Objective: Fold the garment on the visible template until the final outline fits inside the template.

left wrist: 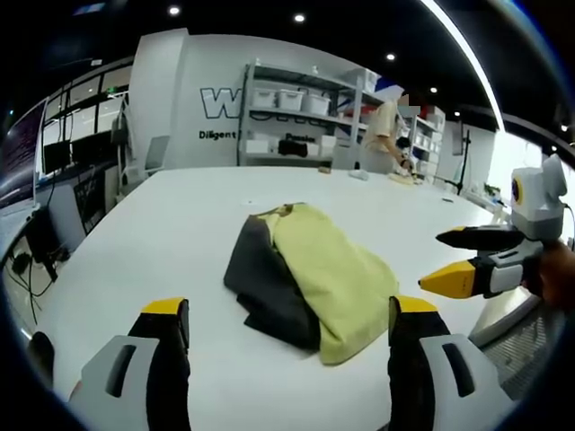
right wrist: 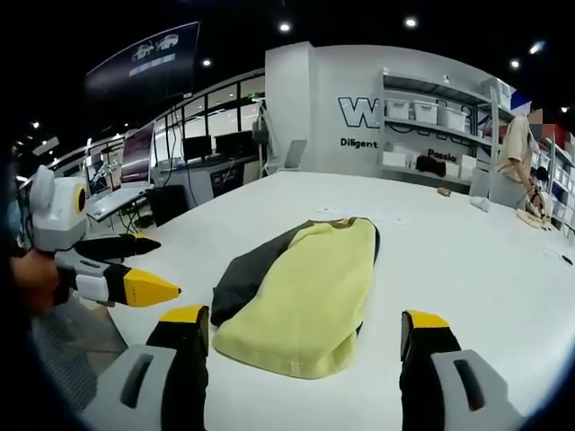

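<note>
Folded yellow and dark grey garment (left wrist: 305,278) lying in the middle of the white table (left wrist: 162,233), left gripper (left wrist: 286,337) and right gripper (right wrist: 305,346) hovering near the garment, both spread, holding nothing

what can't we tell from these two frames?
- Template: no outline can be made out on the white table in either view.
- Underside of the folded yellow and dark grey garment: hidden by its own top layers.
- Wall lettering: cut off by shelving in both views.
- Shelf bins: contents too small, left gripper view.
</note>
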Demonstrator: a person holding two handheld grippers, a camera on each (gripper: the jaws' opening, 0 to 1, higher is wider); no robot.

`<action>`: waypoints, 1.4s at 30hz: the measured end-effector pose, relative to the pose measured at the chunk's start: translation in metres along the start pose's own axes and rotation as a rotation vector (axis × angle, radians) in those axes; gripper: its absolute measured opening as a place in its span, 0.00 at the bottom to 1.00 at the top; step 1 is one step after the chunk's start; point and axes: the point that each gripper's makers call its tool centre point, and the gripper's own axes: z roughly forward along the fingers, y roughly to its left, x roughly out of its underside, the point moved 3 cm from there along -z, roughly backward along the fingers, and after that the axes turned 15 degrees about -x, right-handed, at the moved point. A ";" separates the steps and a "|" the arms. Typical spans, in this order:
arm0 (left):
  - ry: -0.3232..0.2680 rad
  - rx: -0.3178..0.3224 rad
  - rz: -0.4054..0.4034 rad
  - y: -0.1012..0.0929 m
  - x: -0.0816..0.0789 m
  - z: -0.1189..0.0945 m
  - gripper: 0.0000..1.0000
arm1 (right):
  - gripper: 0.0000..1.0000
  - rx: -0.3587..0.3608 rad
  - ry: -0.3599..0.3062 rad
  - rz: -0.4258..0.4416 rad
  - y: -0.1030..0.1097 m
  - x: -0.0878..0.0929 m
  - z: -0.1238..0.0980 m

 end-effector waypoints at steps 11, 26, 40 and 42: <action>-0.008 -0.008 -0.005 0.003 -0.010 0.010 0.85 | 0.88 0.013 -0.016 -0.002 -0.013 -0.013 0.005; -0.032 -0.027 -0.001 0.006 -0.037 0.053 0.82 | 0.84 0.031 -0.020 -0.030 -0.044 -0.041 0.035; -0.027 -0.034 0.014 0.007 -0.059 0.108 0.78 | 0.80 0.072 -0.029 -0.042 -0.091 -0.073 0.076; -0.025 -0.039 0.016 0.009 -0.061 0.118 0.77 | 0.80 0.081 -0.028 -0.045 -0.099 -0.077 0.083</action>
